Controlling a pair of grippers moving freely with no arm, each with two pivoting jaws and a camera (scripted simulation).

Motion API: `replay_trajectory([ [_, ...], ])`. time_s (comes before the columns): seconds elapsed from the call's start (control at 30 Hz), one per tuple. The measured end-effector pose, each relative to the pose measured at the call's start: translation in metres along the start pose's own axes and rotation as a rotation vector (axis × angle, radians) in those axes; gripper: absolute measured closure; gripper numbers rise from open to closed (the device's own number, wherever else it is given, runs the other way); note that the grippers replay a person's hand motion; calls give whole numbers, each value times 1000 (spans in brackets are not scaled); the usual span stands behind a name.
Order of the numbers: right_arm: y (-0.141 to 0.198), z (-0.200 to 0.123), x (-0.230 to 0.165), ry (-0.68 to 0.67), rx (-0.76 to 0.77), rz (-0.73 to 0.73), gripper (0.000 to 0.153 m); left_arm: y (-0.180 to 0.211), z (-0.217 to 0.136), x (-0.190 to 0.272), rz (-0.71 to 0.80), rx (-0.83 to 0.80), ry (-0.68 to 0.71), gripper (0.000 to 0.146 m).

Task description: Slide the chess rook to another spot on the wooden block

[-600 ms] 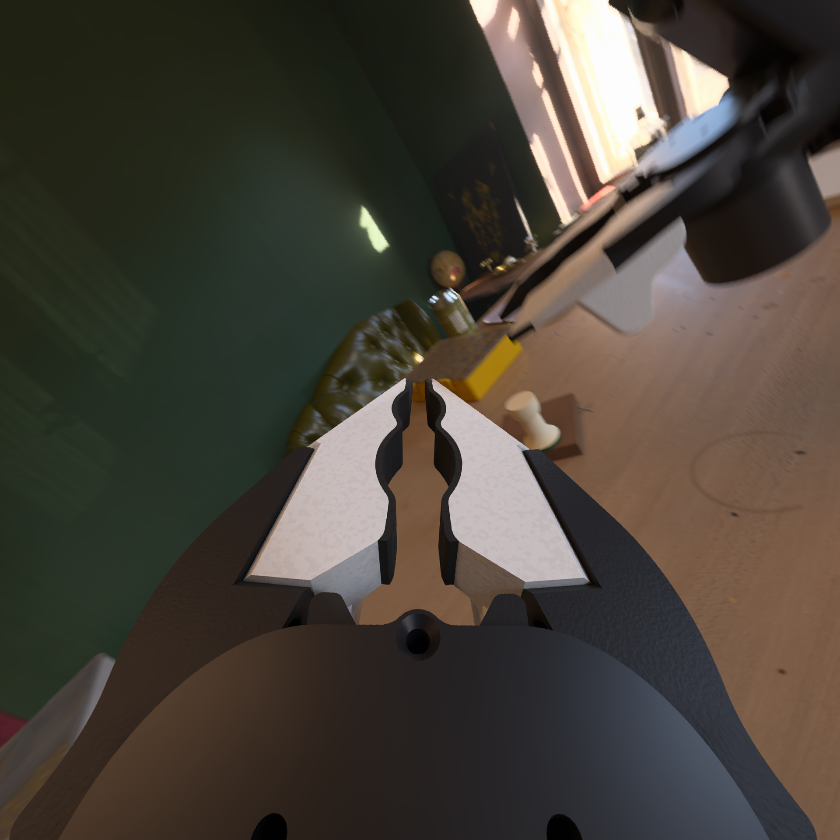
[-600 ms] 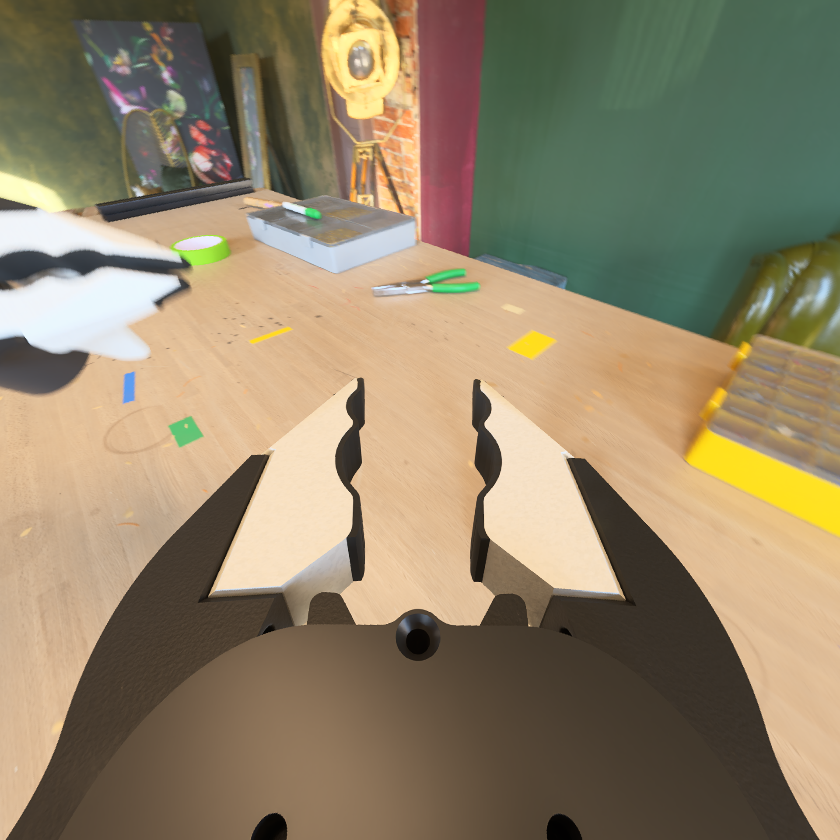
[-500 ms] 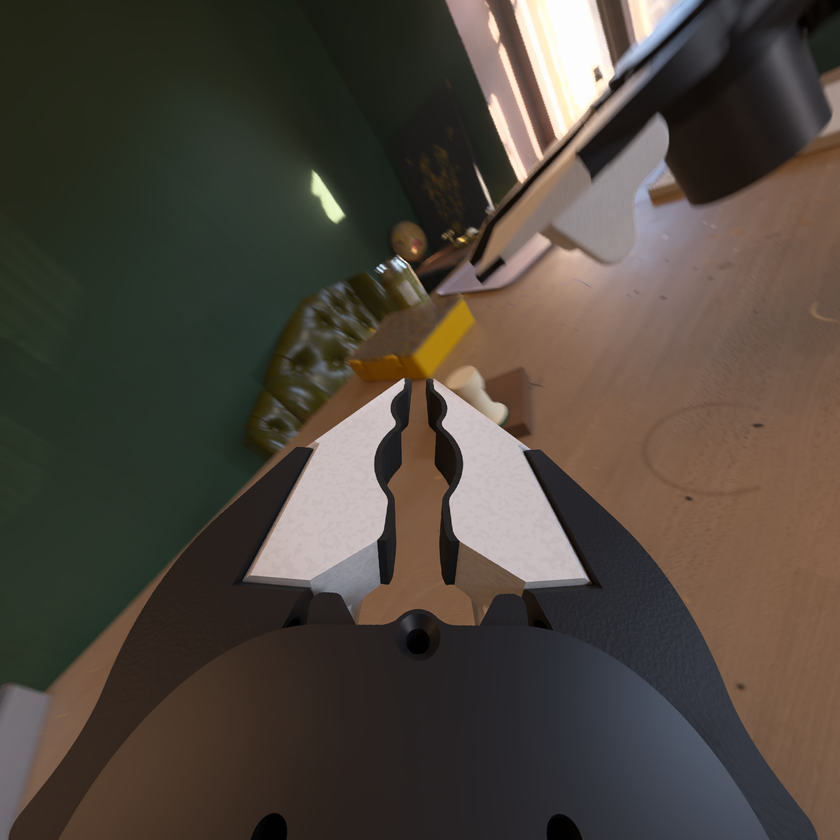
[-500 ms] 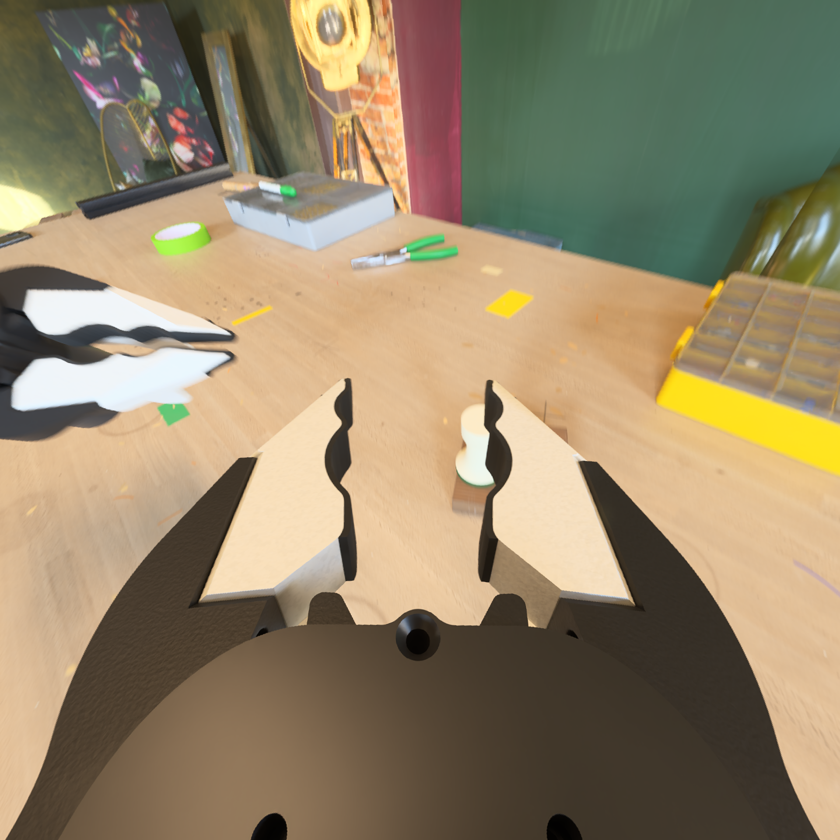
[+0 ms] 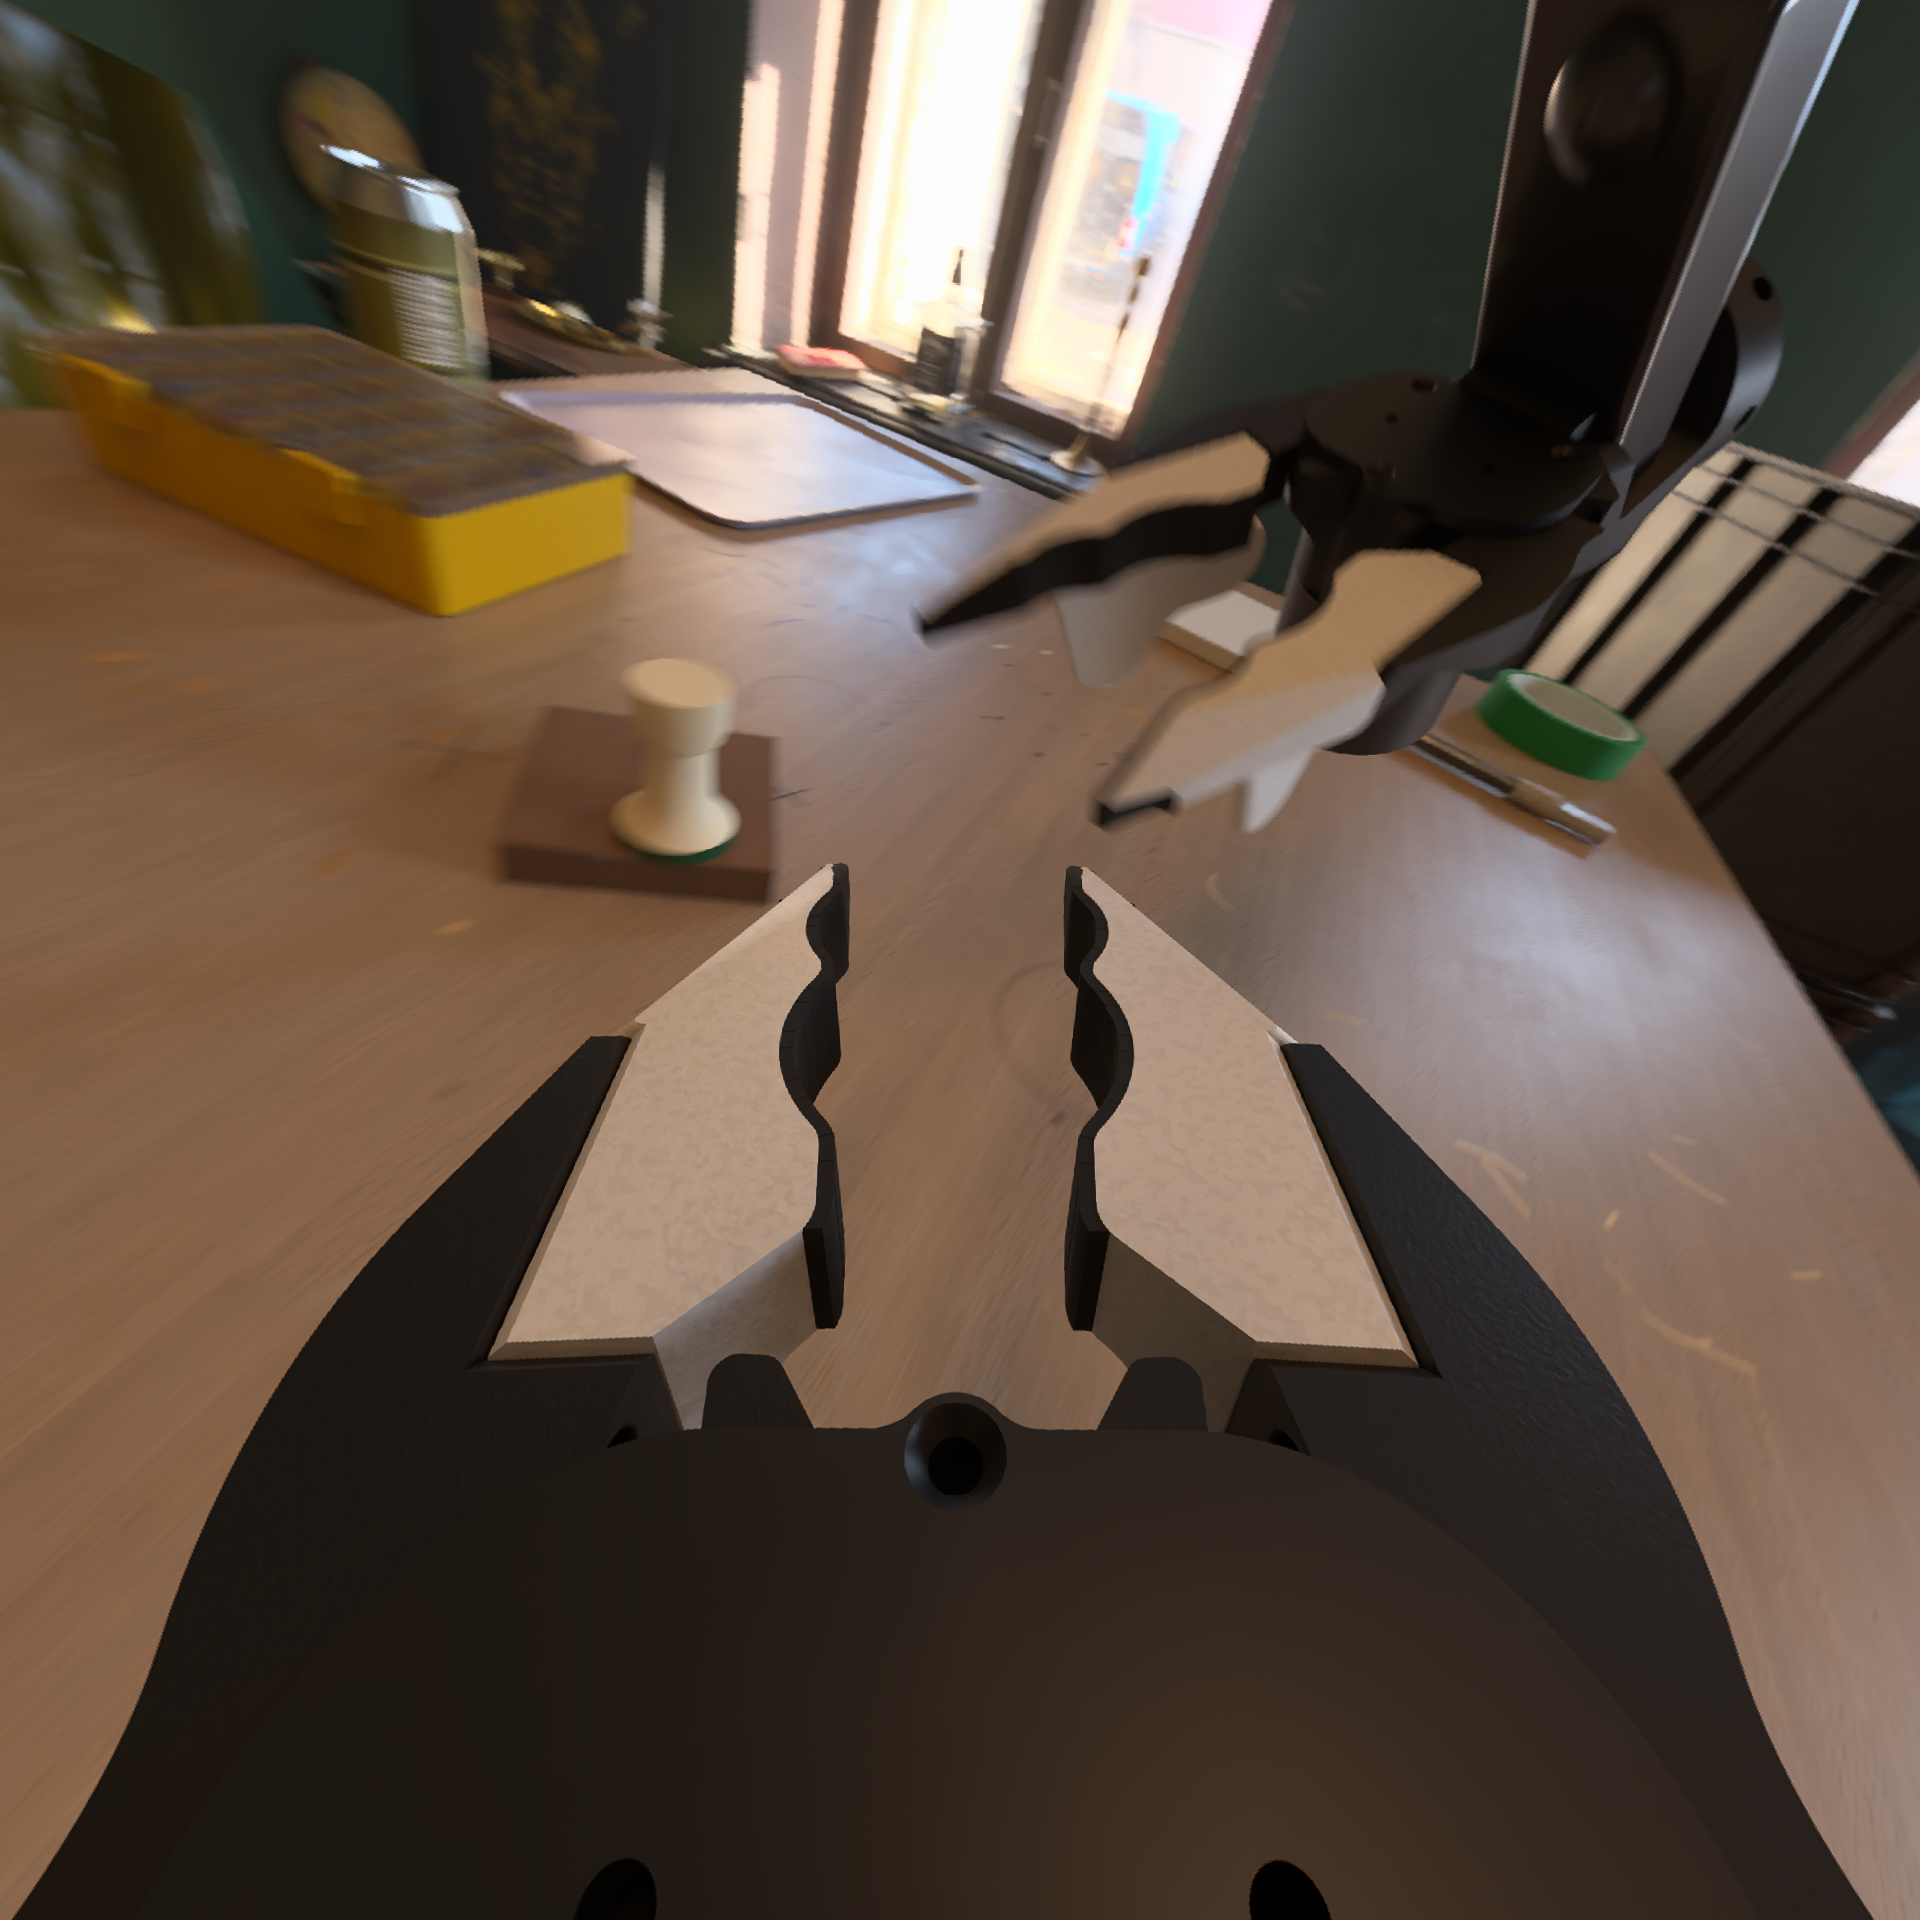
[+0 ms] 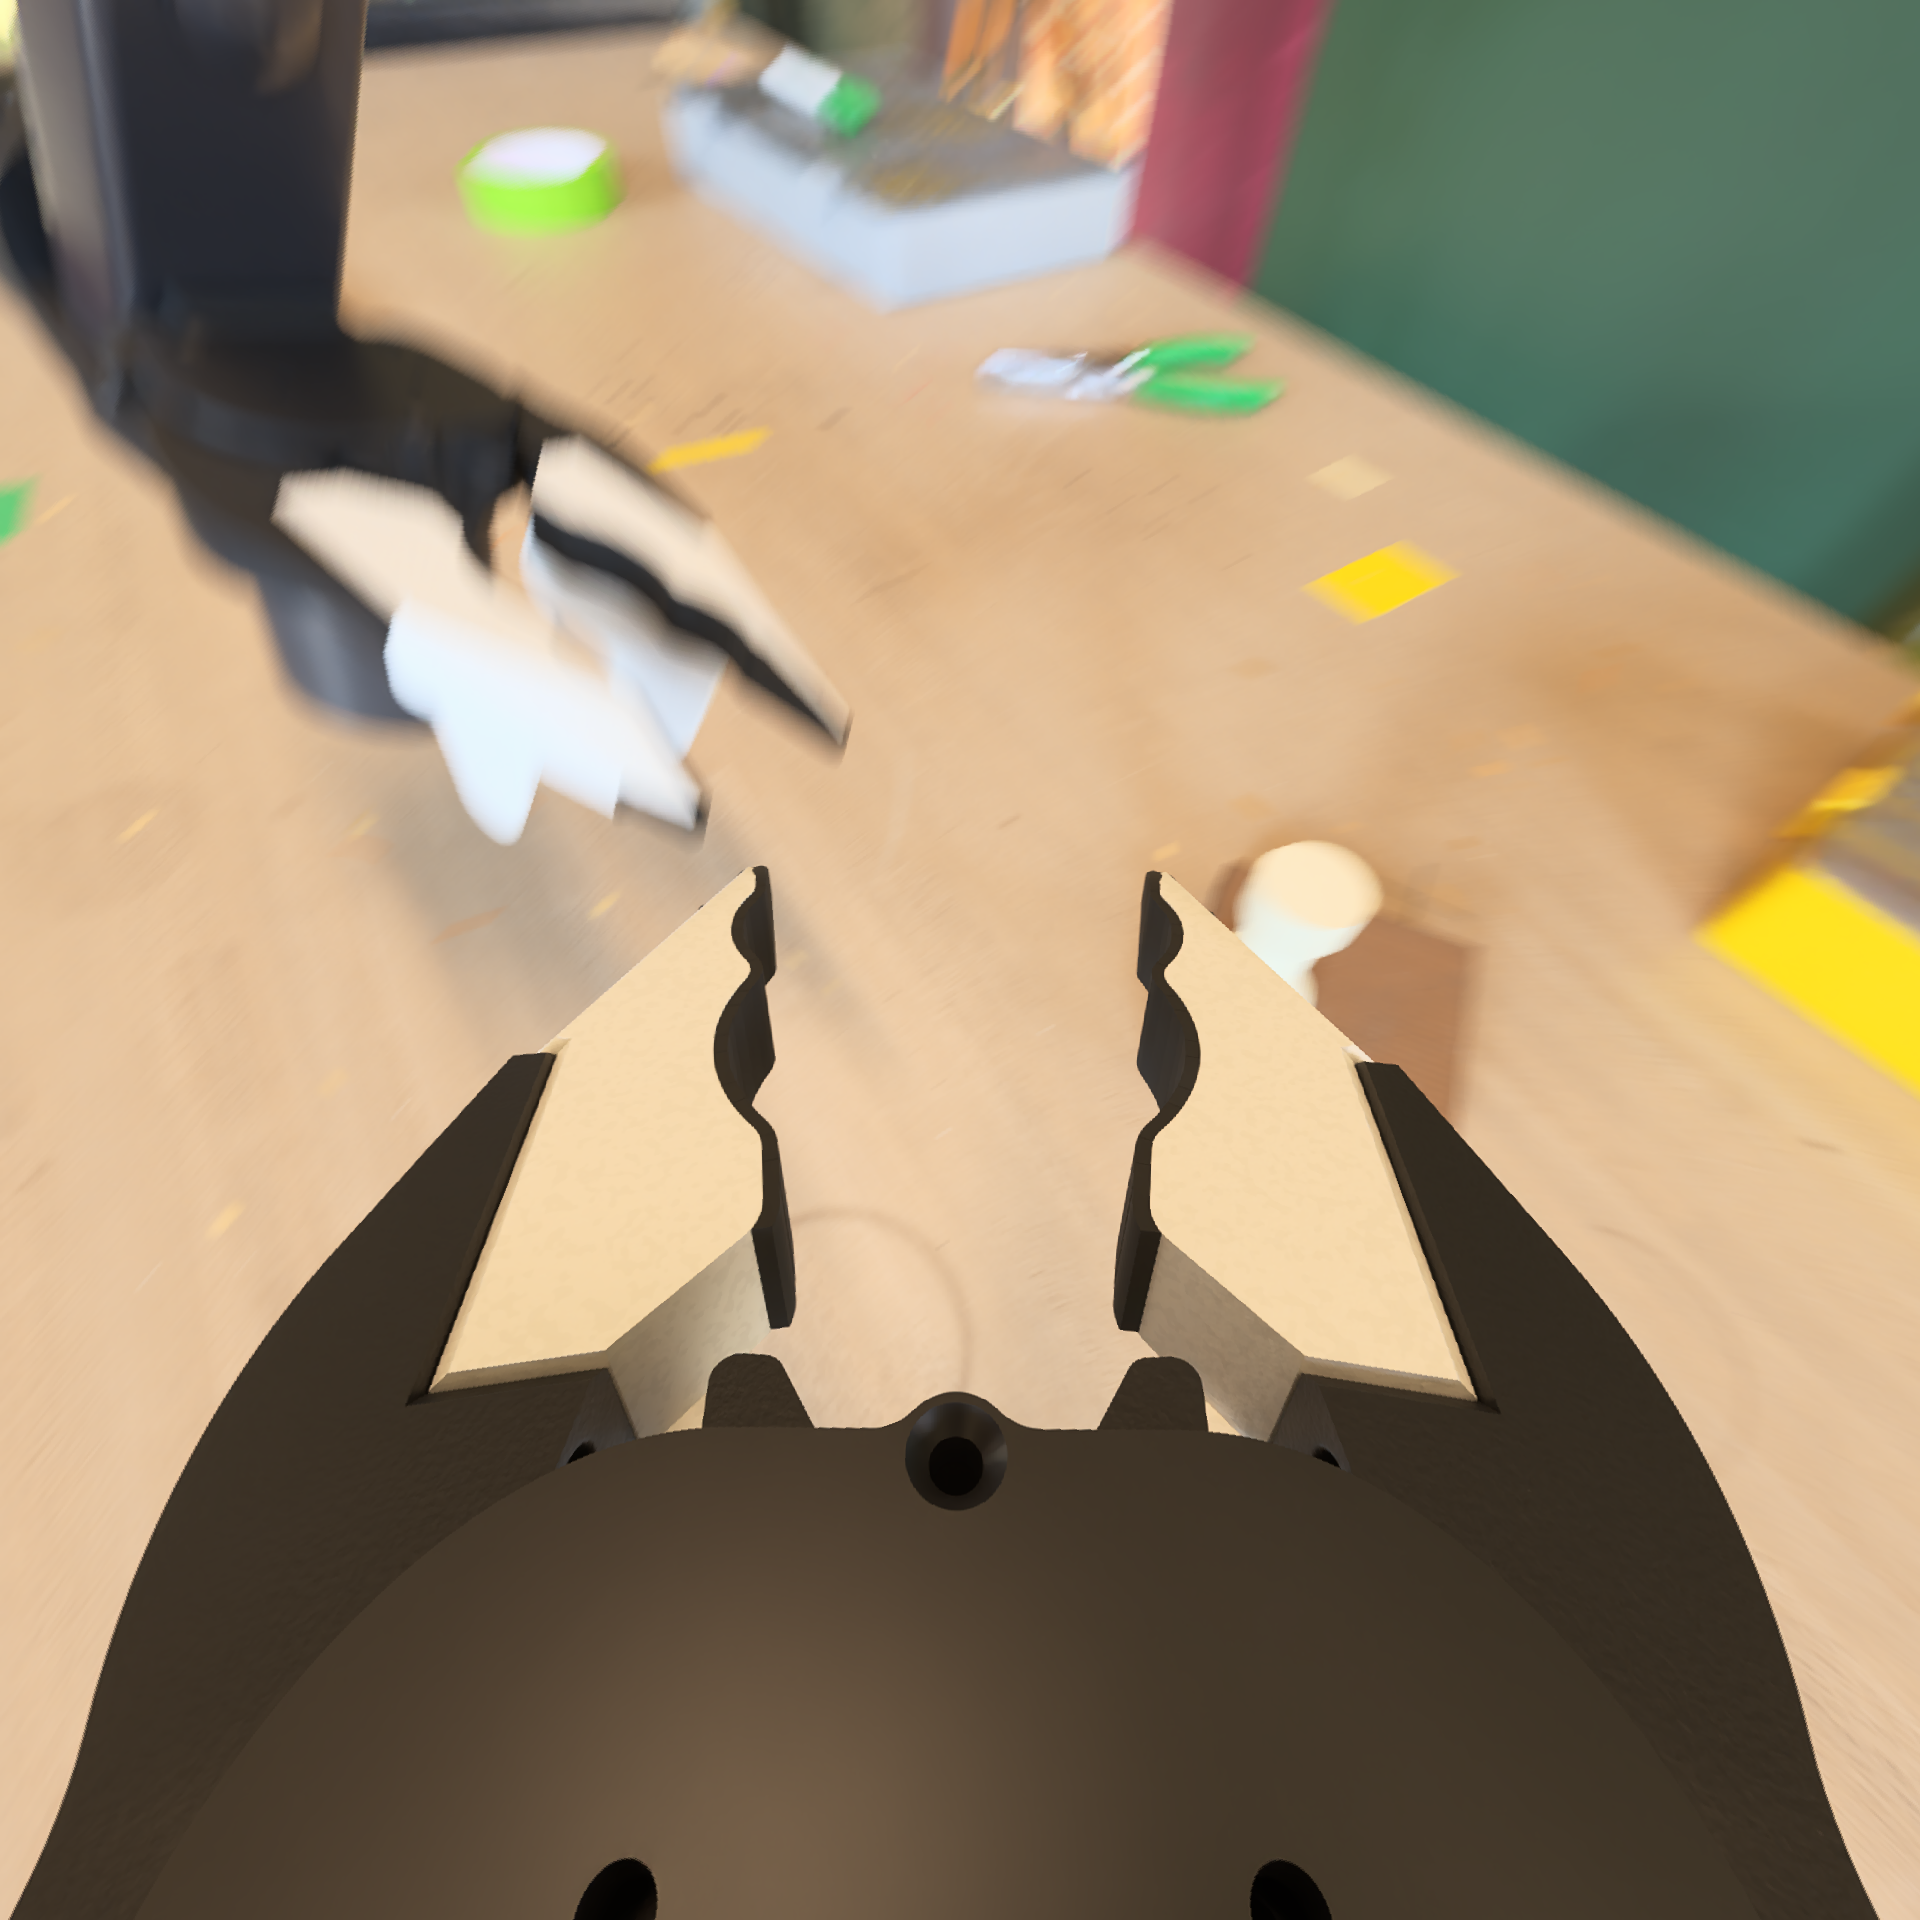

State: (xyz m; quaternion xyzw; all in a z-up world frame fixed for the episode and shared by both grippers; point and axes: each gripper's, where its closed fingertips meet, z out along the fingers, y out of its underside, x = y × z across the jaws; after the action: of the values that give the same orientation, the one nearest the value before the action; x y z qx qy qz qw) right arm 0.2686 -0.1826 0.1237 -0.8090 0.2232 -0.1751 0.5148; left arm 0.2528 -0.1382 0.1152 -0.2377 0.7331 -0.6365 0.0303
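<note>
Rook [image 5: 677, 756] upright on wooden block [image 5: 566, 790], 10 o'clock of left gripper [image 5: 956, 883]; jaws moderately apart, empty. Right gripper [image 6: 954, 888]: jaws wide, empty; rook at 1 o'clock. Left view only: can [image 5: 410, 265], window. Right view only: pliers [image 6: 1143, 374], grey case [image 6: 904, 208]. Versus earlier: left jaws widened, view levelled; tabletop [image 5: 1351, 1039] blurred.

Home workshop/hobby room: big wooden worktable [image 5: 312, 1039] w/ yellow parts organizer [image 5: 343, 468], green tape roll [image 6: 540, 177], green-handled pliers [image 6: 1143, 374], grey parts box [image 6: 894, 197]; dark green walls, window [image 5: 987, 177]
</note>
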Motion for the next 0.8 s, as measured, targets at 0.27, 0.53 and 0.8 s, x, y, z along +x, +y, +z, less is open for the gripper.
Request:
replay_trajectory([
  [0.27,68,-20,108,491,-332,49,131,17,-168,-116,41,-67,-542,103],
  [0.53,35,33,64,125,-66,131,73,15,-201,-180,127,-109,-839,90],
  [0.8,44,65,99,444,-174,21,117,13,-186,-242,254,-225,-1103,105],
])
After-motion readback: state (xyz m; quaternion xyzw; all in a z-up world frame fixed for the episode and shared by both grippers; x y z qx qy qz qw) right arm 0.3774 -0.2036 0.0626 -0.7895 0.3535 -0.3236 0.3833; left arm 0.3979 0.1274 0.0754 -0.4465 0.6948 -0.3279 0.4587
